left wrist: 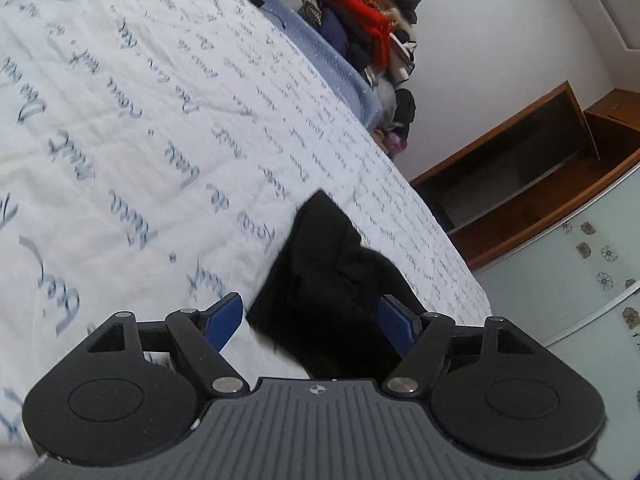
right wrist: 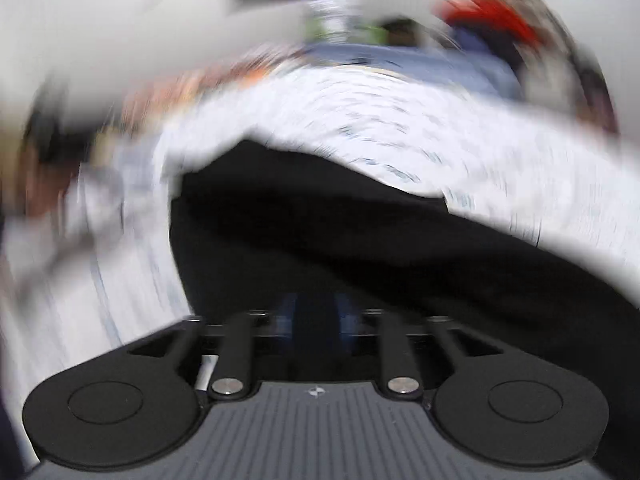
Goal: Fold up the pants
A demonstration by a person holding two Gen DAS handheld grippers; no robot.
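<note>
Black pants (left wrist: 324, 280) lie bunched on a white bedspread with blue script (left wrist: 140, 140), near the bed's right edge. My left gripper (left wrist: 312, 316) is open, its blue pads (left wrist: 224, 320) spread either side of the near end of the pants, not closed on the cloth. The right wrist view is heavily motion-blurred. In it the black pants (right wrist: 360, 240) fill the middle, and my right gripper (right wrist: 316, 320) has its fingers drawn close together on the dark cloth.
A pile of clothes with a red item (left wrist: 368, 28) stands beyond the bed's far corner. A wooden shelf unit (left wrist: 532, 160) and a glass wardrobe door with flower decals (left wrist: 592, 280) are to the right of the bed.
</note>
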